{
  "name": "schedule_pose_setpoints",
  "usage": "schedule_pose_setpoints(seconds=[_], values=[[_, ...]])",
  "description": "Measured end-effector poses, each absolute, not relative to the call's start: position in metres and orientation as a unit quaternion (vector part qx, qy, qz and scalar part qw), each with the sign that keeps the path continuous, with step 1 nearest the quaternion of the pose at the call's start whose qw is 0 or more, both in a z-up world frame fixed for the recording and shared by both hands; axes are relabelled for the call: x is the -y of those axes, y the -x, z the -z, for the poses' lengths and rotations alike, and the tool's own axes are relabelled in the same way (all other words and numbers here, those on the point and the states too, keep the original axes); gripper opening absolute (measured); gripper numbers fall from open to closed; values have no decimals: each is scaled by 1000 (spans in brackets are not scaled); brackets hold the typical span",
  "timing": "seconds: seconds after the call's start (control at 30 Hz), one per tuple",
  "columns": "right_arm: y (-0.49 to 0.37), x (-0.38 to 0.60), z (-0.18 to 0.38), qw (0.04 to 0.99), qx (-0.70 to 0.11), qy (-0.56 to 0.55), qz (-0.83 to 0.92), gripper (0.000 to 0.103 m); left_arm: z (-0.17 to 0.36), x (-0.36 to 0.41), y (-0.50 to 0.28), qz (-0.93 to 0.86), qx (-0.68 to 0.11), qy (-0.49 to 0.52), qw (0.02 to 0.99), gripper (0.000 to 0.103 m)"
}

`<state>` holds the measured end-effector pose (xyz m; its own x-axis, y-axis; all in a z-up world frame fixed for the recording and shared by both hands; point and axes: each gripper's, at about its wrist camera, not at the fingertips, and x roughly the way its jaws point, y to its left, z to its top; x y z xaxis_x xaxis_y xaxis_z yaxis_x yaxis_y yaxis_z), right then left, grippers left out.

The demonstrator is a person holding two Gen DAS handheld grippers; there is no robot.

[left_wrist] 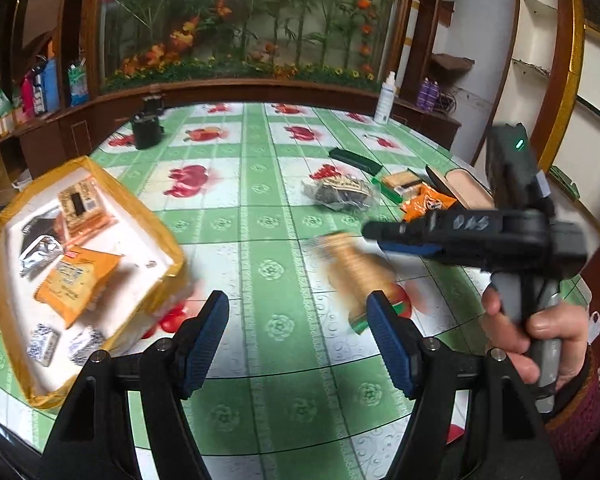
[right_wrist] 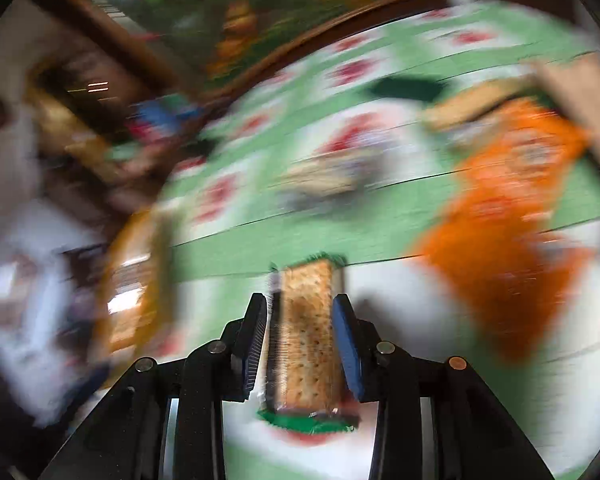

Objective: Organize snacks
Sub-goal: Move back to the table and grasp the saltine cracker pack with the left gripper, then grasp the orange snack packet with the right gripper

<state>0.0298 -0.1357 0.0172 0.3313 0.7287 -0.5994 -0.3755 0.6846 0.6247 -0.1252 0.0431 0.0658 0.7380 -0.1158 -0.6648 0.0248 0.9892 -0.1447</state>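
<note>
Left hand-held gripper (left_wrist: pixel 296 332): jaws spread wide, nothing between the pads; green-checked worktop (left_wrist: pixel 260 216) shows through the gap.
Right hand-held gripper (right_wrist: pixel 300 336): clenched on a cracker pack (right_wrist: pixel 306 332), pads pressing its long sides; pack lifted off the worktop, green wrapper ends showing at both tips.
Box (left_wrist: pixel 80 264): white inside, orange-taped rim, tilted in the left view; holds an orange packet (left_wrist: pixel 76 284), a silver pouch (left_wrist: pixel 40 254) and a few small wrapped pieces.
Cracker pack, from the left view: blurred tan streak right of the box, under the right hand-held gripper's nose, with bare worktop between it and the box.
Only in the left view: the person's hand (left_wrist: pixel 540 332) round the right tool's grip, a knitted sleeve cuff; a clear bag of dark snacks (left_wrist: pixel 342 192) and an orange bag (left_wrist: pixel 426 202) well beyond the box, to its right.
Only in the right view: the grip itself; everything past the pack is smeared.
Open room: clear worktop right of the box and straight ahead.
Edges: box sits near the worktop's left edge; wooden ledge runs along the far side.
</note>
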Motion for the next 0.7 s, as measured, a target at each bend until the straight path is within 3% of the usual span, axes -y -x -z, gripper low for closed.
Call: schedule_pose_setpoints(seconds=[0.07,0.13,0.2,0.27,0.67,0.7], values=[[-29,140,-30,808,-445,-181,-342,39,-64,-41,119,52,-371,70,925,72],[-30,155,-50,848,-409,-144,-303,39,-62,-39,113,63,-383,78,918,80],[-32,171,-61,874,-386,-119,-271,46,-58,-38,109,69,-392,92,913,81],[-38,190,-61,886,-381,-106,-243,55,-53,-36,102,64,-405,100,907,81],[-66,231,-19,865,-445,-136,-188,59,-13,-7,49,-6,-469,48,882,80],[-65,230,-17,865,-448,-129,-187,60,-13,-7,48,-13,-461,39,886,72]])
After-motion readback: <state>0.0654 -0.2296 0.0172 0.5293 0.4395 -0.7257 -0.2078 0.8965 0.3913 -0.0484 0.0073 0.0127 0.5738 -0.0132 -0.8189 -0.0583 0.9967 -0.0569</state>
